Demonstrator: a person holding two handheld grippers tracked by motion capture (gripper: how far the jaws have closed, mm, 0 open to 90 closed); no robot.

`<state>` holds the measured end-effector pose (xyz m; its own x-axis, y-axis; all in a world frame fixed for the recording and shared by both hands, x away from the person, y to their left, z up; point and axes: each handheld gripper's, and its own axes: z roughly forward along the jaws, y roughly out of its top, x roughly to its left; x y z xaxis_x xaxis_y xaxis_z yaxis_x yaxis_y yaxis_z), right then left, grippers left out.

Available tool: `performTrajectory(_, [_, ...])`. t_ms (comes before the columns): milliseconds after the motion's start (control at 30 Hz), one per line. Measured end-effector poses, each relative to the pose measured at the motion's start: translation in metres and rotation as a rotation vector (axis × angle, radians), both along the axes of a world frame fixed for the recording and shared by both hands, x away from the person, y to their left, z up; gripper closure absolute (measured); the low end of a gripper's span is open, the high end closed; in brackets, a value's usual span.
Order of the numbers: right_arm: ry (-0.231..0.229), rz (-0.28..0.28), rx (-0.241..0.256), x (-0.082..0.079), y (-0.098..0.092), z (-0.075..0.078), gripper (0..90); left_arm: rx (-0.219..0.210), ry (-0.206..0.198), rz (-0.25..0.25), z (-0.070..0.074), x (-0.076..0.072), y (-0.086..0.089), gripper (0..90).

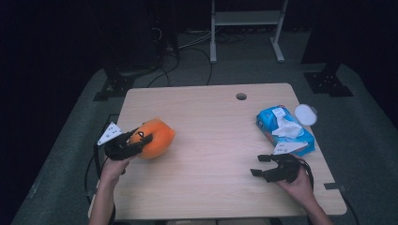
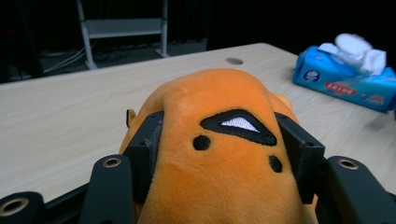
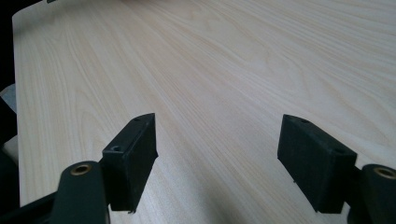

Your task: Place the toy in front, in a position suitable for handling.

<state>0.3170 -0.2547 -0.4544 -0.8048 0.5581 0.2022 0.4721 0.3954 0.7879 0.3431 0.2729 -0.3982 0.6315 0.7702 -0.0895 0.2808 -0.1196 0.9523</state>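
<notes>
An orange plush toy (image 1: 157, 137) with black and white stitched markings lies at the left side of the wooden table (image 1: 211, 122). My left gripper (image 1: 140, 138) is shut on the plush toy (image 2: 224, 154), its two black jaws pressing into the toy's sides. At the right front of the table my right gripper (image 1: 259, 165) is held by a hand, open, with nothing between its jaws. In the right gripper view, the right gripper (image 3: 217, 161) has bare table wood (image 3: 224, 70) beneath it.
A blue pack of wet wipes (image 1: 284, 130) with a white tissue pulled out lies at the table's right edge, also in the left gripper view (image 2: 348, 74). A white round lid (image 1: 305, 114) lies beside it. A small hole (image 1: 241, 96) marks the table's far side.
</notes>
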Motion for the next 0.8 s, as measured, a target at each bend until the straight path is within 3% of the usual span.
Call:
performTrajectory(367, [-0.004, -0.001, -0.006, 0.0, 0.0, 0.0, 27.2, 0.007, -0.053, -0.073, 0.018, -0.008, -0.026, 42.4])
performTrajectory(800, [-0.004, -0.004, -0.007, 0.0, 0.0, 0.001, 27.2, 0.035, -0.054, -0.134, 0.017, -0.011, -0.058, 42.4])
